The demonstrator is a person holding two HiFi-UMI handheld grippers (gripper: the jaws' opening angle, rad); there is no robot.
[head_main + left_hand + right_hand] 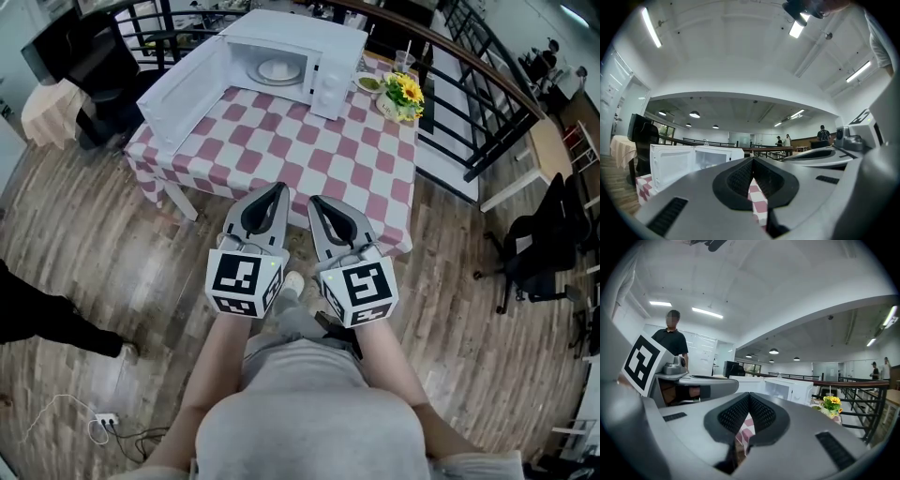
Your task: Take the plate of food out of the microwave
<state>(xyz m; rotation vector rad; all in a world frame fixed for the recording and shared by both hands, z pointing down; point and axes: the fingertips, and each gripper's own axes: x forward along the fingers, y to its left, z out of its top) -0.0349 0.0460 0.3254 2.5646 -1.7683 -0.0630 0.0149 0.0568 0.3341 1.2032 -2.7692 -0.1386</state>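
1. Plate of food point(277, 70) is sitting inside the microwave point(302, 28), on the cavity floor. It is showing only as a white disc, and what it is carrying is too small to tell.
2. The microwave is standing at the far side of the checked table point(309, 159). Its door point(183, 94) is hanging wide open to the left, so the cavity is facing the person.
3. The left gripper point(278, 190) and right gripper point(314, 202) are pointing level, side by side, over the table's near edge and well apart from the plate. The plate is lying straight ahead of the left one, which I am judging the better lined up.
4. Both pairs of jaws are pressing together on nothing, so they are needing to part before any grasp.
5. Counting: one plate in the microwave, one microwave, two grippers. One small dish point(367, 82) and one pot of yellow flowers point(403, 94) are standing right of the microwave.
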